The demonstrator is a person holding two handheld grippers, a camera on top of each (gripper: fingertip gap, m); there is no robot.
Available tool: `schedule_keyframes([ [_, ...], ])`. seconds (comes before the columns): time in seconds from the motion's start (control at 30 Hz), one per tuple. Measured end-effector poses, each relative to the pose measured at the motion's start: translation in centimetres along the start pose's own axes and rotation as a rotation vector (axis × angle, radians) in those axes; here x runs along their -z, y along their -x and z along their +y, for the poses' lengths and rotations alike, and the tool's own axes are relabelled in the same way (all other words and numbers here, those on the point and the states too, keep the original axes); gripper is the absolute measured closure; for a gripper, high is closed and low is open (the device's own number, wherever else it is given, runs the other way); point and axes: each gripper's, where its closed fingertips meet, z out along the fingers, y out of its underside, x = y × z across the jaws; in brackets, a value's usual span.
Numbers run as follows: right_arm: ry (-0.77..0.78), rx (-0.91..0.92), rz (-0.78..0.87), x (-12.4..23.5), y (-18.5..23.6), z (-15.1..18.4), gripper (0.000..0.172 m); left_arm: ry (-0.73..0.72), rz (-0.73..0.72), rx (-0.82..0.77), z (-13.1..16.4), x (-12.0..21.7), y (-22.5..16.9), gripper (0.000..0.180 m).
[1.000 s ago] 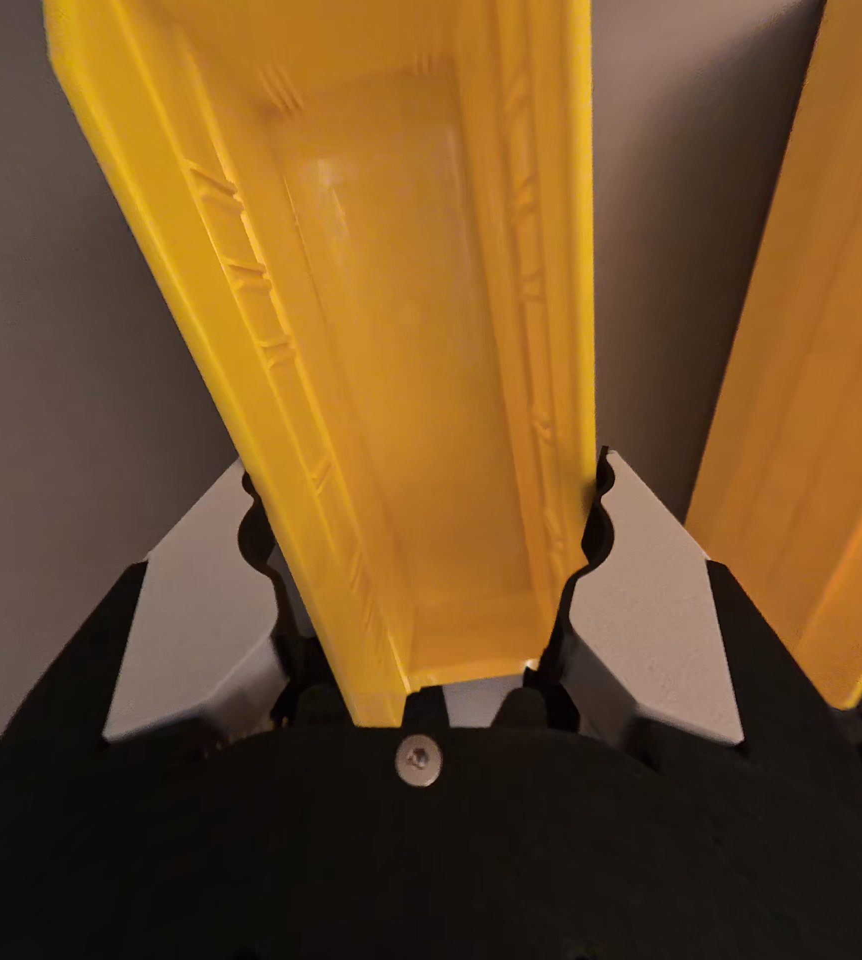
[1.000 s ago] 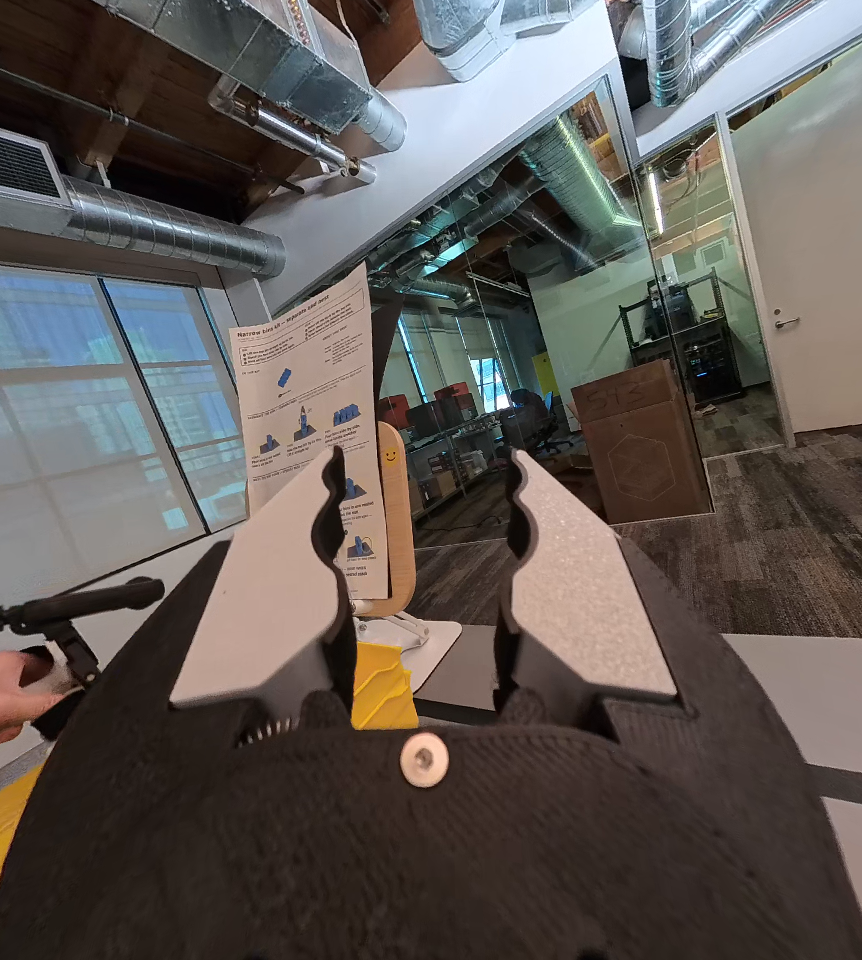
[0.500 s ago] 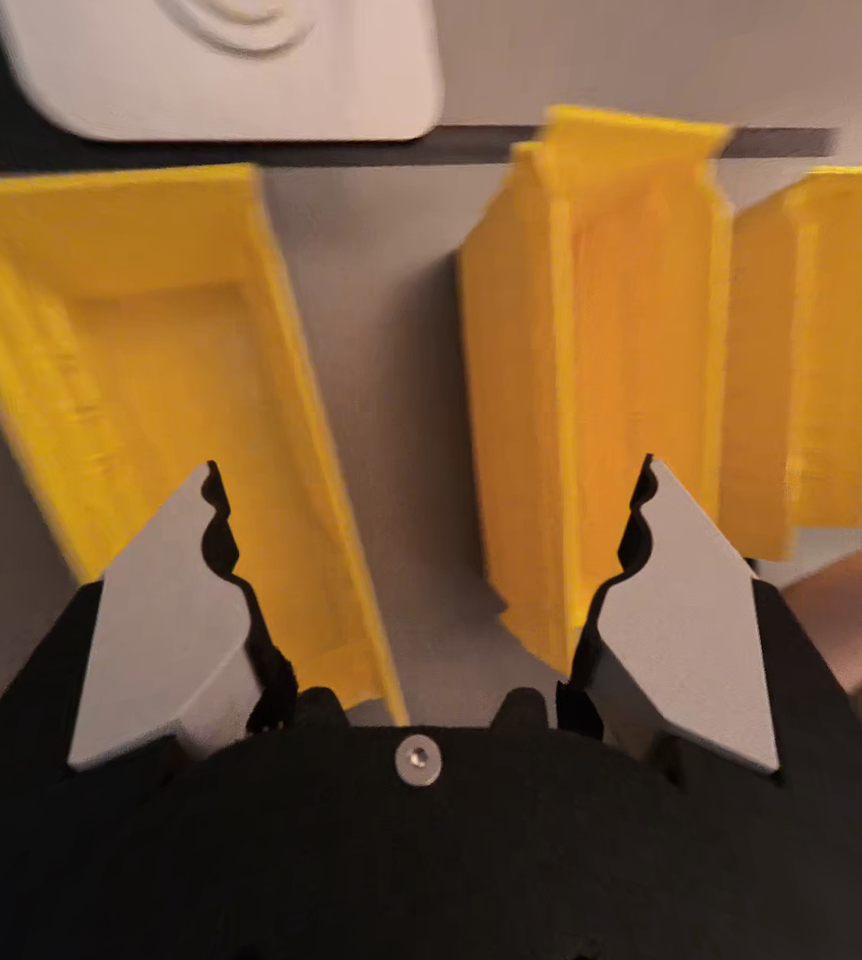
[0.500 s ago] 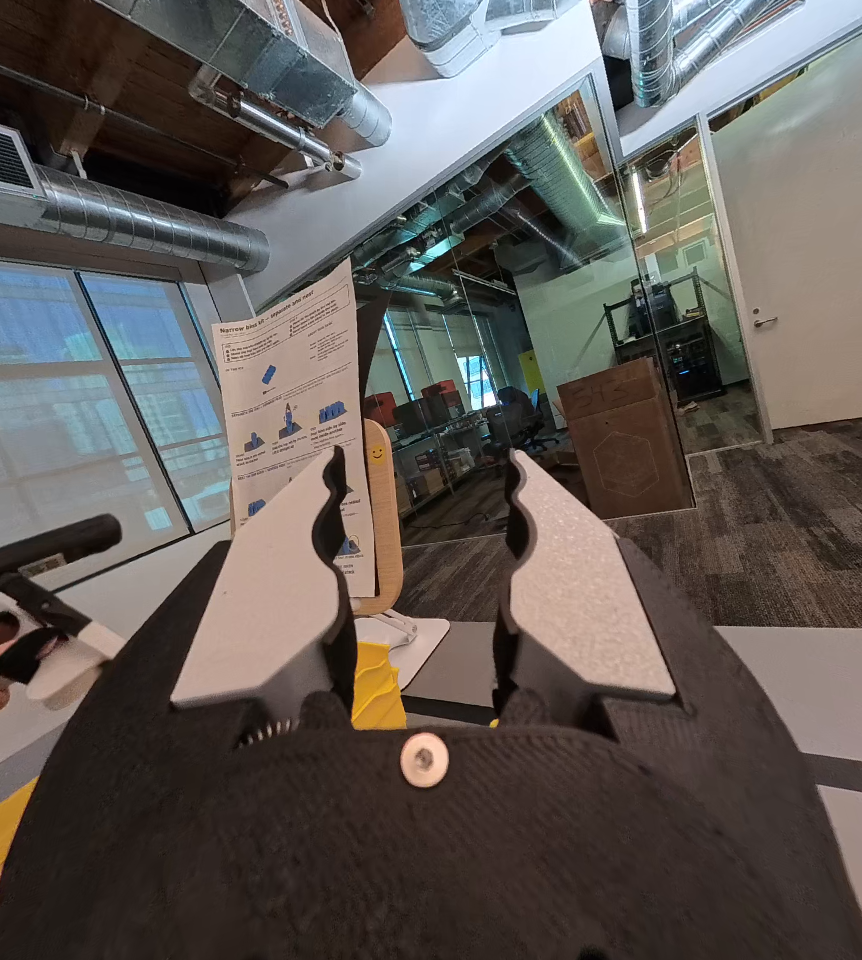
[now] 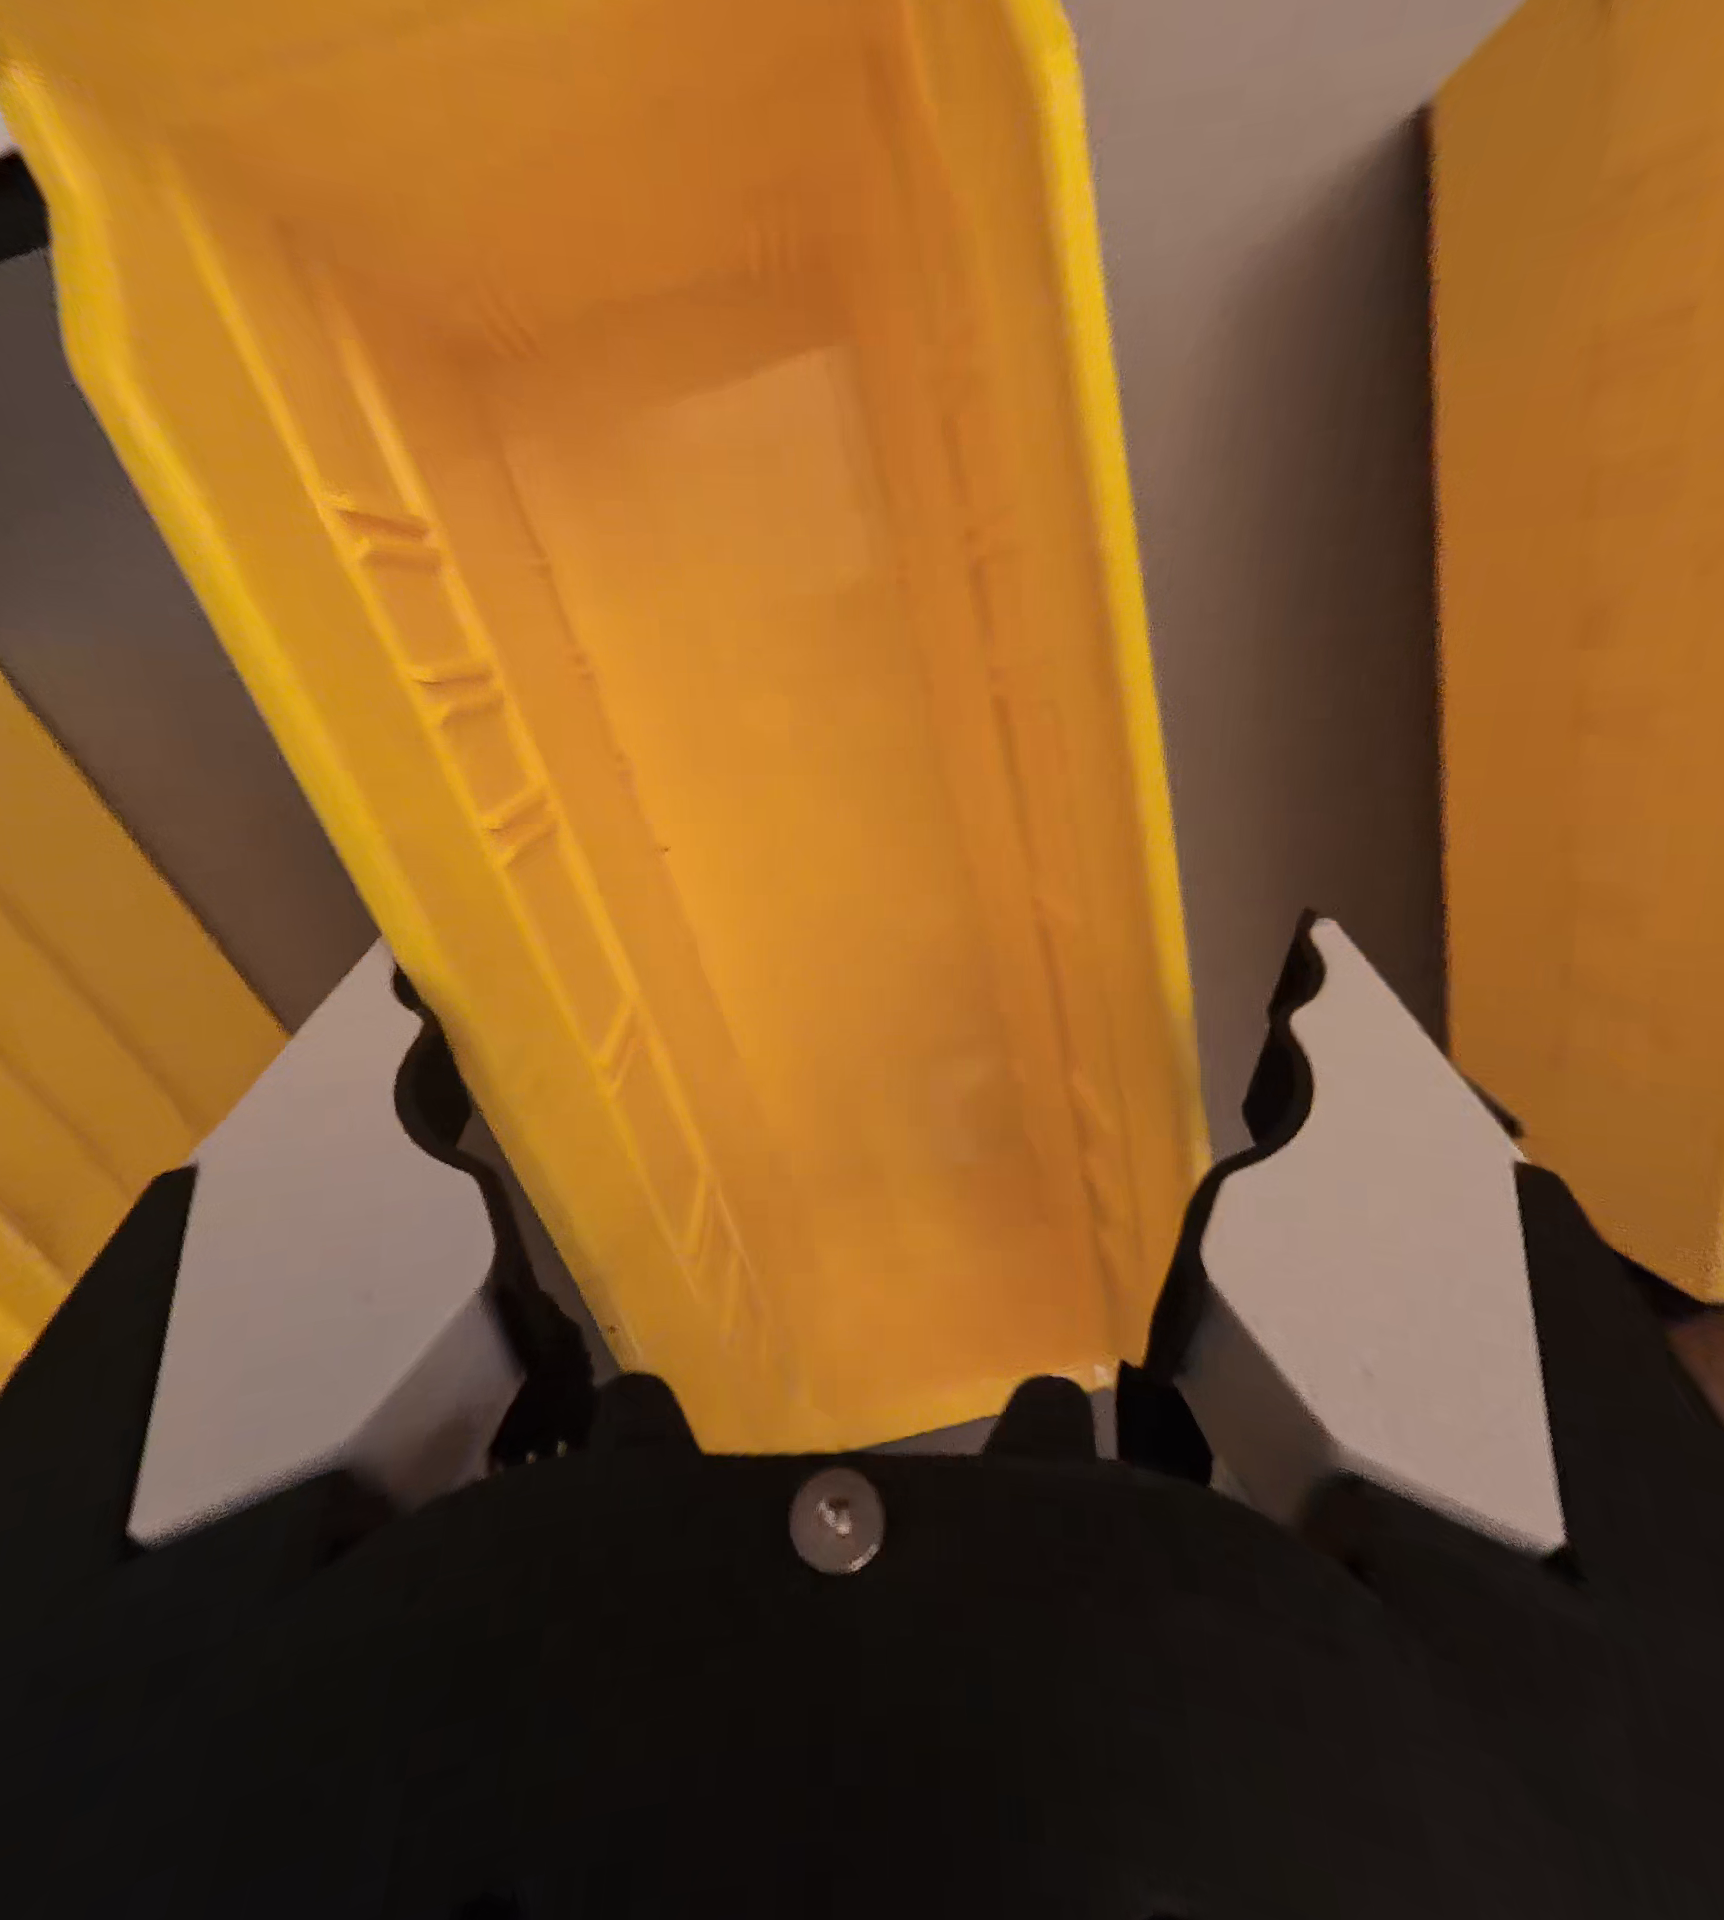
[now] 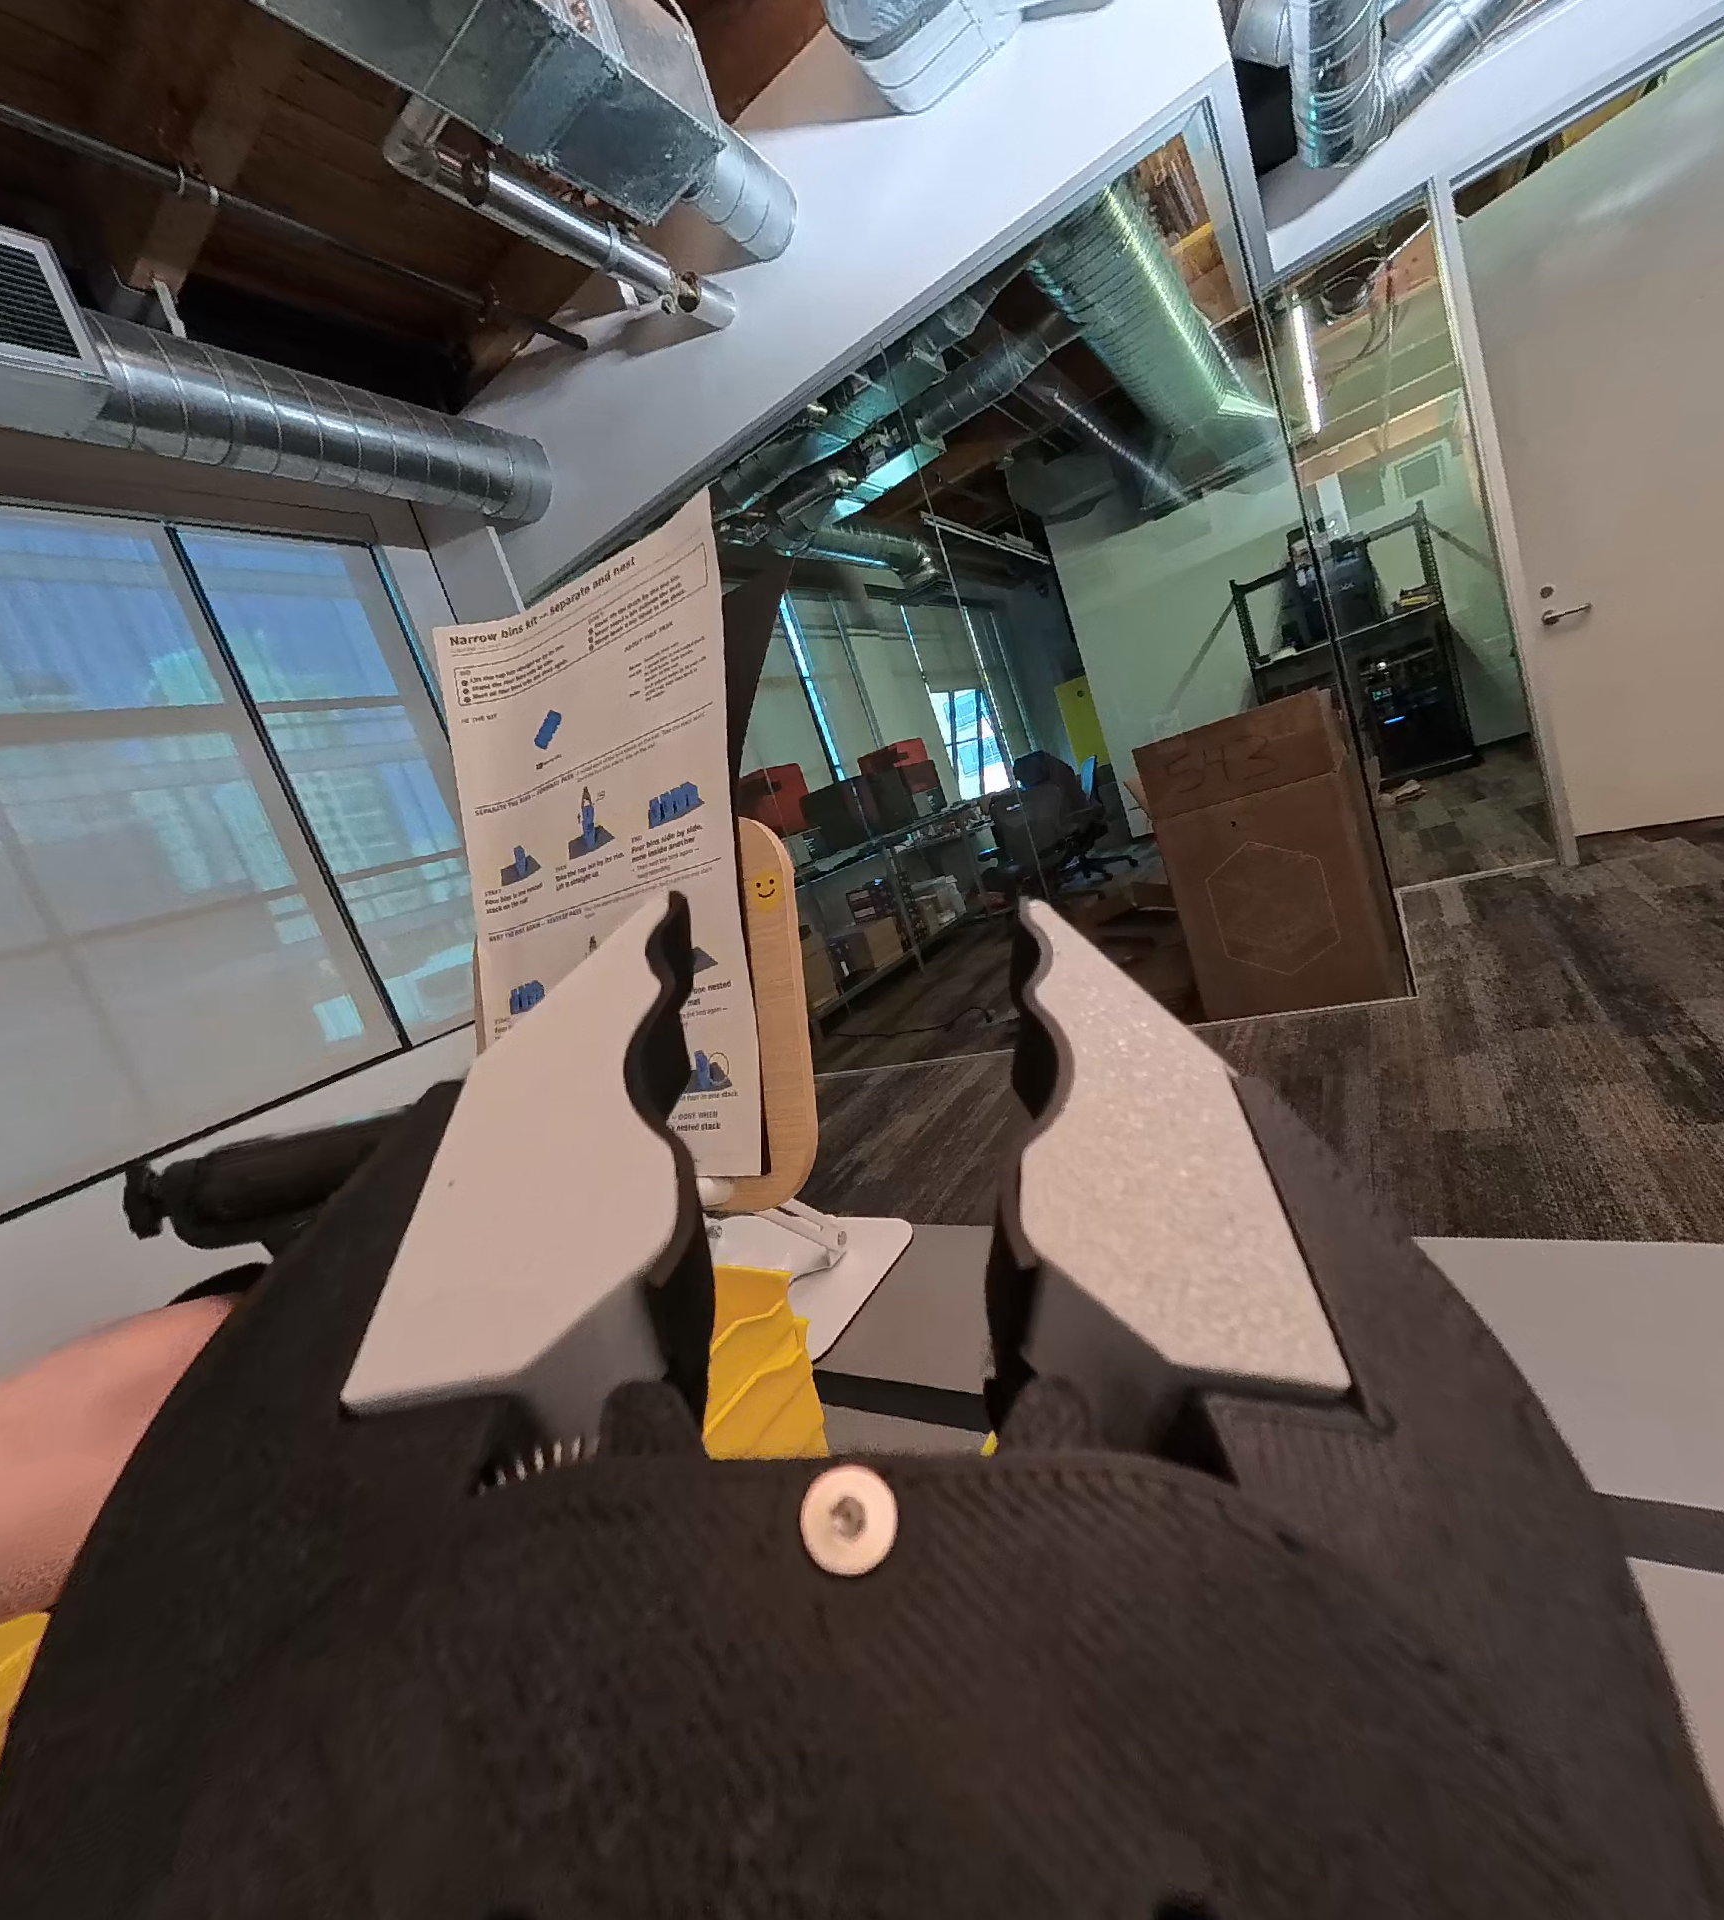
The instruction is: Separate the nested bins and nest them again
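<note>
While your left gripper [image 5: 853,1039] stands with its fingers spread wide, a yellow bin [image 5: 733,831] lies lengthwise between them, open side towards the camera. The right pad [image 5: 1284,1081] shows a clear strip of table beside the bin's rim, so nothing is clamped; the left pad [image 5: 427,1091] sits right at the rim, and you cannot tell whether it touches. That straddle looks like the set-up for closing across the bin's narrow width, which would suit lifting it into a neighbour. Two more yellow bins flank it on the grey table [image 5: 1284,520], one on the left [image 5: 27,987] and one on the right [image 5: 1616,623], apart from each other, so the separating half appears done.

Your right gripper [image 6: 842,1018] is tilted up towards the room, its fingers partly apart with only air between the tips, apparently parked out of the way. Below its fingers another yellow bin [image 6: 764,1371] stands in front of a paper instruction sheet [image 6: 598,810] propped on a wooden stand [image 6: 785,1039].
</note>
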Motion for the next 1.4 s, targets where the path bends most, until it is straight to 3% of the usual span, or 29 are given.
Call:
schedule_keyframes([
  [0.07, 0.007, -0.008, -0.002, 0.0, -0.1, 0.2, 0.111, 0.02, -0.07, -0.02, 0.2, -0.2, 0.8, 0.039],
  [0.33, -0.023, -0.054, -0.004, 0.5, -0.7, -0.6, 0.111, 0.036, -0.076, -0.024, 0.3, 0.2, 0.7, 0.055],
  [1.07, -0.013, -0.051, -0.027, 0.2, -0.3, -0.2, 0.112, 0.065, -0.099, -0.062, 1.0, 3.7, 0.9, 0.055],
  [1.23, -0.003, -0.046, -0.027, 0.0, -0.3, 0.0, 0.112, 0.07, -0.113, -0.079, 1.4, 6.4, 1.4, 0.056],
  [1.4, 0.003, -0.041, -0.023, 0.0, -0.3, 0.2, 0.112, -0.037, -0.094, -0.092, 1.3, 10.8, 2.2, 0.056],
])
